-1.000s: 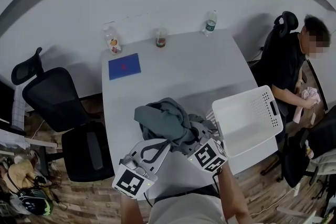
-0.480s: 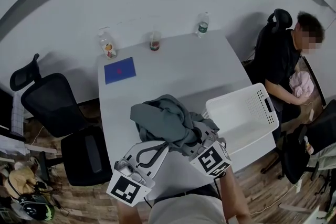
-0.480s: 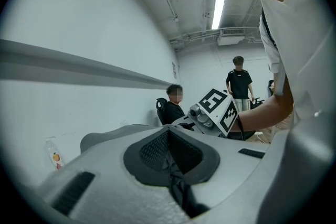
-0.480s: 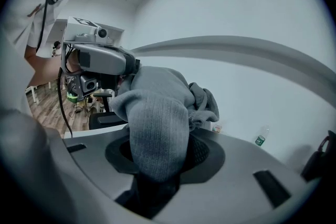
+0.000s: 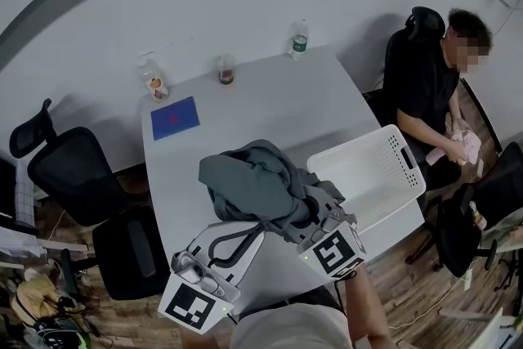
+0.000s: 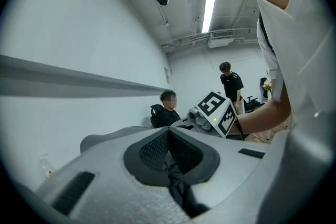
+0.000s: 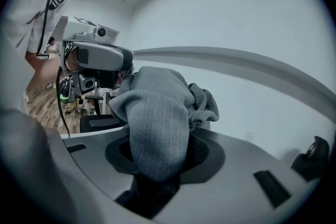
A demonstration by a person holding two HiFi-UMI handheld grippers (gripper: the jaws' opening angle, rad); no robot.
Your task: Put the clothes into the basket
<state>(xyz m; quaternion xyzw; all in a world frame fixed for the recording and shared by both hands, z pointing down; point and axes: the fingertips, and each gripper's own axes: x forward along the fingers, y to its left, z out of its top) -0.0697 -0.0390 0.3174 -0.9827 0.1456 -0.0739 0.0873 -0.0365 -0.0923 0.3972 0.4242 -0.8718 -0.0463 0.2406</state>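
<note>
A grey-green garment [image 5: 249,188] hangs bunched above the white table [image 5: 270,110], held up from below by both grippers. My left gripper [image 5: 243,229] is shut, with a dark fold of the cloth pinched between its pads [image 6: 170,160]. My right gripper [image 5: 309,215] is shut on a thick grey fold [image 7: 157,123] that drapes over its jaws. The white slotted basket [image 5: 351,149] sits at the table's right front corner, just right of the garment, with nothing inside it. In the left gripper view, the right gripper's marker cube [image 6: 214,112] shows close ahead.
At the far end of the table lie a blue notebook [image 5: 173,117], a bottle [image 5: 153,82], a cup [image 5: 225,69] and a water bottle [image 5: 300,38]. Black office chairs [image 5: 73,176] stand to the left. A seated person [image 5: 429,94] is right of the basket.
Both grippers keep their hold on the garment, which now sits slightly higher and closer to the camera. The view has swung, so table and basket appear shifted left.
</note>
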